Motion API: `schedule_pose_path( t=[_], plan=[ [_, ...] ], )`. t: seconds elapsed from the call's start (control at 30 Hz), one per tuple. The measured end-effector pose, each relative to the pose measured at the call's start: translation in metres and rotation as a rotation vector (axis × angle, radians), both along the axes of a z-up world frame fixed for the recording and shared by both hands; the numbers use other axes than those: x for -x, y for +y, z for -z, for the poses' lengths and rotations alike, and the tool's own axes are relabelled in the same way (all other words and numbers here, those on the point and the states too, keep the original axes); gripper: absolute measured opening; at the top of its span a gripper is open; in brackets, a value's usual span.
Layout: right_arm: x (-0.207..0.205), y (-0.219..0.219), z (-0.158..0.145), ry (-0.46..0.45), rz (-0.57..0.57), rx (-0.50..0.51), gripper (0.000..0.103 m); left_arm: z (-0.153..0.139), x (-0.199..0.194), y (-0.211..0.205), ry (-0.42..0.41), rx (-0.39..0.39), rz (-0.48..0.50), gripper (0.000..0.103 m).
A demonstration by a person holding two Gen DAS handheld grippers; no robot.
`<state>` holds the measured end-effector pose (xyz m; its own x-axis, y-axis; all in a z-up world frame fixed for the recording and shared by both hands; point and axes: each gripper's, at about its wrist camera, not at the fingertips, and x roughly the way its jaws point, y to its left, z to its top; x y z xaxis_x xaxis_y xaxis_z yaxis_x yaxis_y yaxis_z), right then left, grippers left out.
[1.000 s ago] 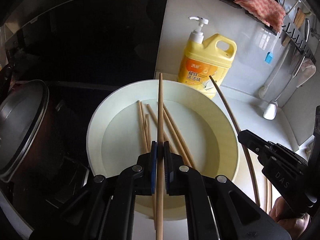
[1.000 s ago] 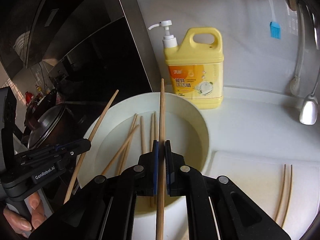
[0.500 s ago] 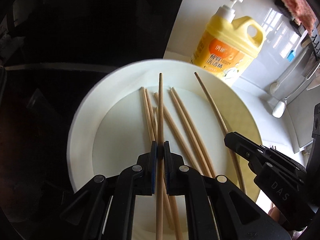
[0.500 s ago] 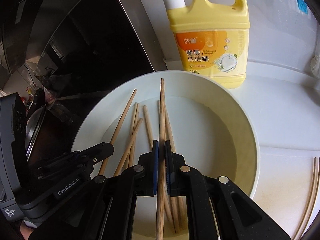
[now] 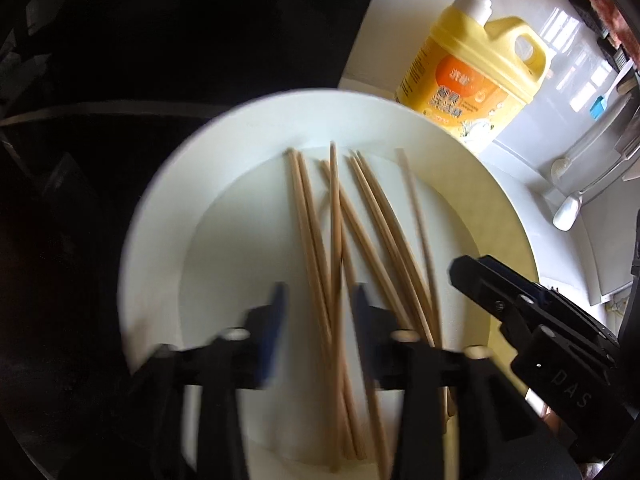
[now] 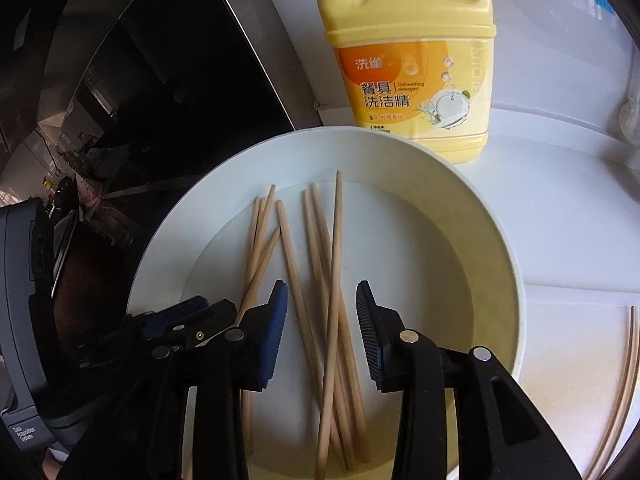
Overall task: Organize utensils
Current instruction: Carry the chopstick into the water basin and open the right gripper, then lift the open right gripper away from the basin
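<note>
Nearest to me, both grippers hang over the plate [image 6: 500, 240]. My right gripper [image 6: 322, 300] has just been opening: its jaws stand apart, and the chopstick [image 6: 334, 280] between them lies loose, no pad pressing on it. My left gripper [image 5: 320, 304] has just been opening too; its fingers are blurred but clearly spread, with a stick running between them untouched. So I judge both sticks delivered.

On the plate the chopsticks [image 5: 376, 216] lie in a rough fan, some crossing, all pointing much the same way.

Further right, two more sticks [image 6: 628, 364] lie on the board [image 6: 560, 340], well apart from the plate; I reckon those are left to fetch. The detergent jug [image 6: 416, 72] stands just behind the plate.
</note>
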<state>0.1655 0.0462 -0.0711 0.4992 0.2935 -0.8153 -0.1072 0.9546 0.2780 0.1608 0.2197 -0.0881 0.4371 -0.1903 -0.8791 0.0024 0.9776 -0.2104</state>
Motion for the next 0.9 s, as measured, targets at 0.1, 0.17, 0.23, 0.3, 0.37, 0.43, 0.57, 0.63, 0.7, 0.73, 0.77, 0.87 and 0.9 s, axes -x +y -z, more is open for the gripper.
schedule_pose_path(
  t=[0.1,0.17,0.23,0.3,0.37,0.43,0.57,0.63,0.7,0.73,0.77,0.87,0.9],
  plan=[
    [0.007,-0.003,-0.007,-0.029,0.000,0.039,0.035,-0.013,0.009,0.005,-0.046,-0.057,-0.029,0.074],
    [0.012,-0.006,-0.010,-0.037,0.004,0.058,0.042,-0.016,0.012,0.005,-0.041,-0.078,-0.033,0.078],
    [0.017,-0.009,-0.011,-0.040,0.010,0.063,0.044,-0.018,0.016,0.007,-0.037,-0.089,-0.039,0.084],
    [0.021,-0.011,-0.011,-0.035,0.018,0.067,0.048,-0.019,0.020,0.008,-0.032,-0.096,-0.043,0.088],
    [0.025,-0.013,-0.011,-0.032,0.024,0.074,0.052,-0.020,0.023,0.009,-0.022,-0.097,-0.048,0.090],
    [0.029,-0.017,-0.013,-0.032,0.028,0.076,0.055,-0.020,0.026,0.011,-0.008,-0.088,-0.047,0.090],
    [0.039,-0.020,-0.017,-0.035,0.039,0.076,0.058,-0.023,0.032,0.009,0.001,-0.083,-0.039,0.091],
    [0.043,-0.020,-0.019,-0.038,0.041,0.076,0.059,-0.025,0.034,0.008,0.002,-0.082,-0.036,0.091],
    [0.049,-0.021,-0.021,-0.043,0.041,0.078,0.059,-0.028,0.036,0.008,0.003,-0.074,-0.032,0.091],
    [0.052,-0.021,-0.023,-0.046,0.042,0.081,0.059,-0.029,0.037,0.008,0.002,-0.068,-0.029,0.092],
    [0.056,-0.021,-0.025,-0.050,0.043,0.083,0.060,-0.030,0.038,0.007,0.002,-0.065,-0.028,0.092],
    [0.064,-0.023,-0.029,-0.061,0.051,0.085,0.061,-0.033,0.041,0.005,0.006,-0.055,-0.023,0.094],
    [0.067,-0.024,-0.029,-0.063,0.054,0.087,0.062,-0.033,0.041,0.005,0.010,-0.053,-0.023,0.095]
  ],
)
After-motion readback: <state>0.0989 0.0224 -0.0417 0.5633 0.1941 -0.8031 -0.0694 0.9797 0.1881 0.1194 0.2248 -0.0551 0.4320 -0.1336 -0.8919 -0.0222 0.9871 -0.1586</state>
